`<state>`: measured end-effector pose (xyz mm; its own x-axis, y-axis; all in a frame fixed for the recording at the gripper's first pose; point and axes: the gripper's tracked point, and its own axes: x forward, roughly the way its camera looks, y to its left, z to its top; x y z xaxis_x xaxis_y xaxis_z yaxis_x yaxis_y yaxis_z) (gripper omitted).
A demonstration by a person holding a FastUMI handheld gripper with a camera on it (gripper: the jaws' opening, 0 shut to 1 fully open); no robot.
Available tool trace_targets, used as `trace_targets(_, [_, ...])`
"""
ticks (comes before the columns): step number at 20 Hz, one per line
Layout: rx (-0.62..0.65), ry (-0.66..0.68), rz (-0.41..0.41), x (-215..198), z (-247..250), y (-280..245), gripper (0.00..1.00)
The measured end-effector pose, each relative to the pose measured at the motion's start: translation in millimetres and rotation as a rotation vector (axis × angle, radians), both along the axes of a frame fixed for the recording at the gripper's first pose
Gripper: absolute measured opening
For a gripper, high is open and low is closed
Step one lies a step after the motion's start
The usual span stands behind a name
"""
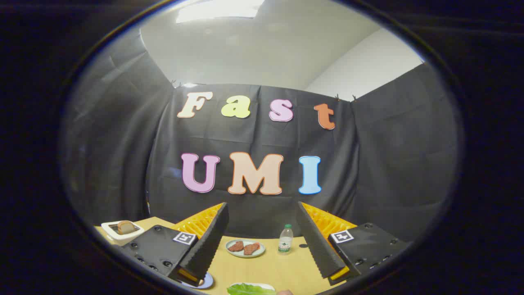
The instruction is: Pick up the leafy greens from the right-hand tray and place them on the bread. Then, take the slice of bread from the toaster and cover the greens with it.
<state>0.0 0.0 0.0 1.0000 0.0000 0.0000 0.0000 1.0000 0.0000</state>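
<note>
We hold the claw spread wide and empty above the bench, leafy greens just beneath it.

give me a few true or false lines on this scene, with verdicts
1. The gripper is open with nothing between its fingers. True.
2. The greens already lie on the plate of meat. False: they lie nearer, apart from that plate.
3. A bottle stands upright beside the plate of meat. True.
4. The toaster has no bread in it. False: a slice sticks up from it.
</note>
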Motion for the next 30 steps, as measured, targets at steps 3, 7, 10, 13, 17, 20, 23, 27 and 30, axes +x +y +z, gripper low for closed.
trace_targets(3, [0.002,-0.008,0.012,-2.9,0.4,1.0,1.00])
trace_targets(7, [0.010,0.006,0.039,-2.2,-3.7,2.4,1.00])
trace_targets(10, [0.016,0.014,0.062,-1.3,-6.9,3.3,1.00])
trace_targets(13, [0.029,0.029,0.074,-4.1,-12.2,1.6,1.00])
trace_targets(17, [0.043,0.039,0.082,-8.2,-18.1,-6.9,1.00])
trace_targets(20, [0.039,0.058,0.128,-11.6,-25.3,-6.3,1.00])
trace_targets(23, [0.014,0.079,0.193,-12.1,-32.6,-4.8,1.00])
trace_targets(27, [-0.013,0.140,0.314,-14.8,-53.6,4.5,1.00])
trace_targets(30, [-0.058,0.178,0.392,-11.9,-69.2,3.5,1.00])
